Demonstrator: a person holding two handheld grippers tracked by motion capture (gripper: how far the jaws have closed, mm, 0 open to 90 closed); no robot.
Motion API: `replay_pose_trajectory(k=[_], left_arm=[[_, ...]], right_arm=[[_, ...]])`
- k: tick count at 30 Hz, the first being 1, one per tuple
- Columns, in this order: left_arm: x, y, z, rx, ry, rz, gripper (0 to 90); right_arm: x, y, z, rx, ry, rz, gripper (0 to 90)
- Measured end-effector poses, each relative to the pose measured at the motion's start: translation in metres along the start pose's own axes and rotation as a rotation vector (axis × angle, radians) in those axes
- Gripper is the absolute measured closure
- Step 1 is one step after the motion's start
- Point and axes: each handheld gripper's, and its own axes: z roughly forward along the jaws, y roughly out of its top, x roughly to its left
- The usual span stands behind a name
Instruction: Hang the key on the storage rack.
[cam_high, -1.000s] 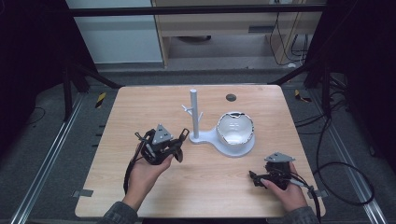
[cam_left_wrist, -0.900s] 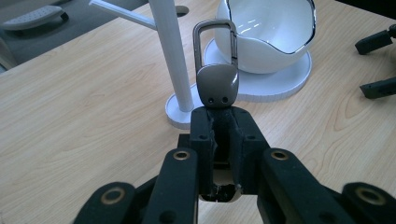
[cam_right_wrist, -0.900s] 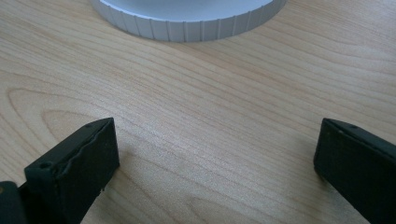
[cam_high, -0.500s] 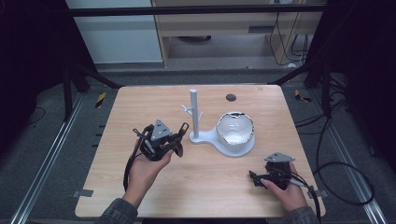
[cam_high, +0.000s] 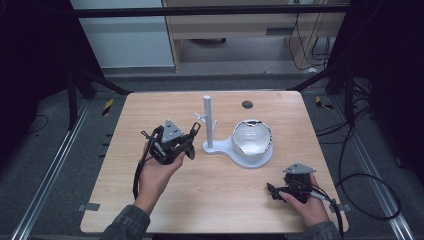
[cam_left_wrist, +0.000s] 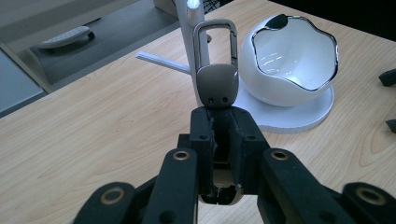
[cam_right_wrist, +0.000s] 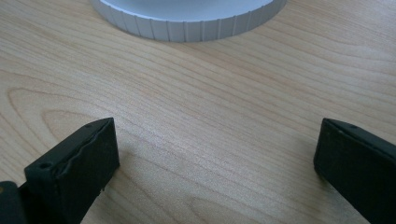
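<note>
My left gripper (cam_high: 189, 139) (cam_left_wrist: 223, 116) is shut on the lower end of a grey metal carabiner clip (cam_left_wrist: 215, 65) (cam_high: 195, 127). The clip's loop points toward the white post (cam_high: 207, 122) of a peg stand and sits just left of the post's short pegs (cam_left_wrist: 161, 61). A white bowl (cam_high: 251, 139) (cam_left_wrist: 294, 60) rests on the stand's round base (cam_right_wrist: 187, 18). My right gripper (cam_high: 276, 191) (cam_right_wrist: 215, 149) rests low on the table at the front right, open, with bare wood between its jaws.
A small dark disc (cam_high: 247, 104) lies near the wooden table's far edge (cam_high: 215, 93). Cables trail from both grippers off the front. Metal frame rails and a dark floor surround the table.
My left gripper has edged slightly away from the person, bringing the clip's loop closer to the stand's pegs. The right gripper has stayed put.
</note>
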Motion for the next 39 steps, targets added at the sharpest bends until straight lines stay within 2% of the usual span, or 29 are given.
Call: replay_pose_trajectory(k=[18,25,39], left_arm=[[0.0,0.015,-0.002,-0.026,0.016,0.01,80.2],[0.0,0.019,0.002,-0.019,0.021,0.019,80.2],[0.005,0.02,0.011,-0.008,0.032,0.003,80.1]], right_arm=[[0.0,0.0,0.0,0.0,0.0,0.0,0.4],[0.0,0.0,0.0,0.0,0.001,-0.001,0.4],[0.0,0.0,0.0,0.0,0.002,-0.001,0.4]])
